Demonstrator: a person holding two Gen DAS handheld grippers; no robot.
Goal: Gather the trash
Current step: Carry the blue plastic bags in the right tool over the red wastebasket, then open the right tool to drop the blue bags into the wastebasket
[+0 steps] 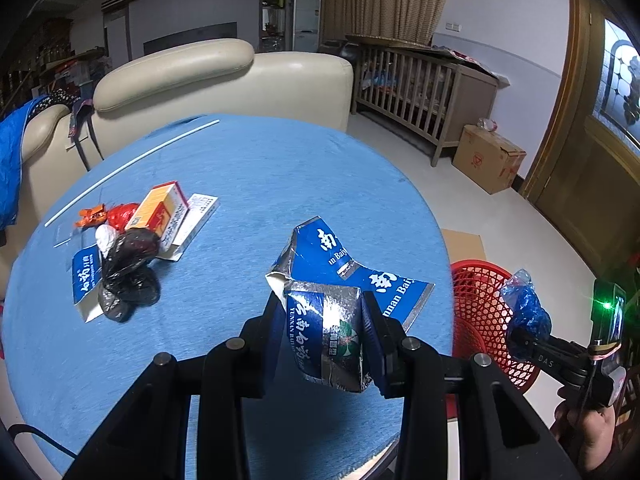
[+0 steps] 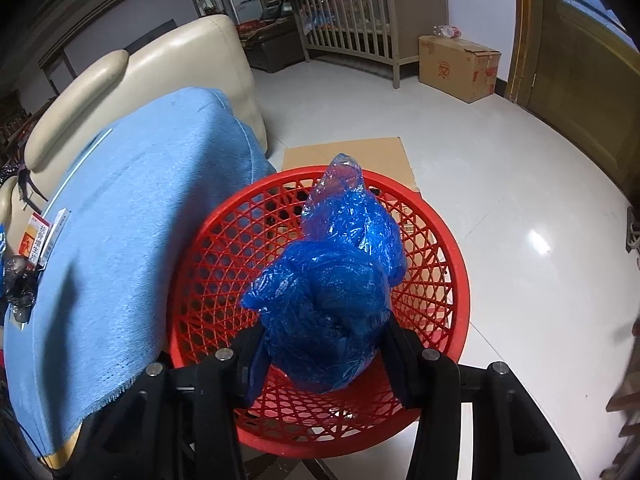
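Blue-and-silver flattened carton (image 1: 340, 300) is clamped in the left gripper (image 1: 326, 340), pads pressing its crumpled lower end; the rest sticks up and fans out to the right past the fingertips, above the near part of the blue-cloth table (image 1: 248, 184).

Right gripper (image 2: 324, 344) is clenched on a wadded blue plastic bag (image 2: 332, 280). Bag bulges between the fingers, its tail pointing up and away. It hangs directly over the mouth of the red mesh basket (image 2: 452, 240), which sits on the floor just right of the table, on a sheet of cardboard (image 2: 344, 154). From the left wrist view the same gripper (image 1: 520, 340) shows at the right edge, a hand (image 1: 588, 428) under it.

Farther left on the table: black plastic bag (image 1: 128, 272), orange medicine box (image 1: 158, 210), red wrapper (image 1: 122, 214), white leaflet (image 1: 196, 216), all touching in one pile. A thin white rod (image 1: 132, 168) lies beyond it.

Far side: cream sofa (image 1: 224, 80), wooden crib (image 1: 420, 88), cardboard box (image 1: 488, 160) on the floor.
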